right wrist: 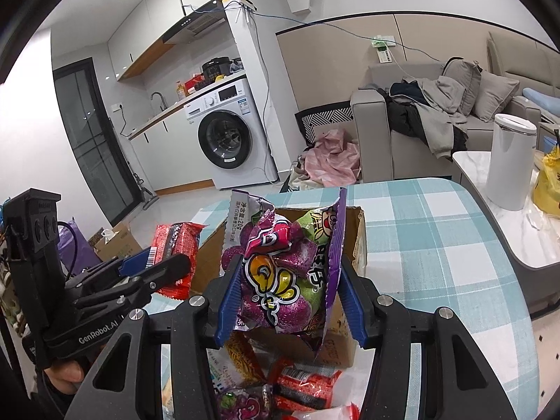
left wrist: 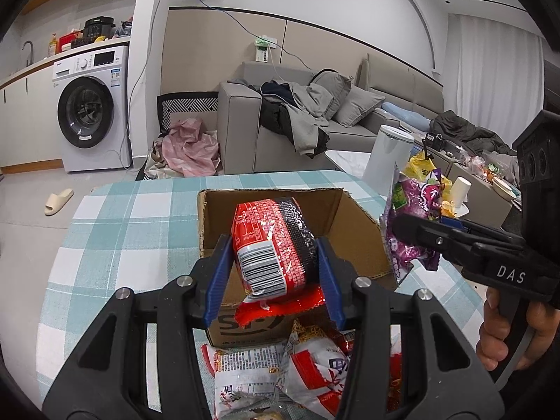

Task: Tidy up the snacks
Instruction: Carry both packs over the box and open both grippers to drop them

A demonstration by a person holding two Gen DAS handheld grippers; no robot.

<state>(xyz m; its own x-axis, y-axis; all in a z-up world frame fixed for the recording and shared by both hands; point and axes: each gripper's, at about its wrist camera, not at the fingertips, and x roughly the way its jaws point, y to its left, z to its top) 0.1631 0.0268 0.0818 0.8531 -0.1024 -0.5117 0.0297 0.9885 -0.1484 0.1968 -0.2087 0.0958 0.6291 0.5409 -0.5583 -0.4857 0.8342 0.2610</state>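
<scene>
Two packets held above the open cardboard box (left wrist: 353, 231): left gripper (left wrist: 271, 273) clamps red-and-black snack packet (left wrist: 269, 241), right gripper (right wrist: 288, 297) clamps purple snack bag (right wrist: 283, 273); both look light, crinkly, slippery foil, best gripped mid-body across the width.

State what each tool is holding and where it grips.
Left tool clamps the red-and-black snack pack across its lower sides. Right tool clamps the purple snack bag across its lower middle.
</scene>
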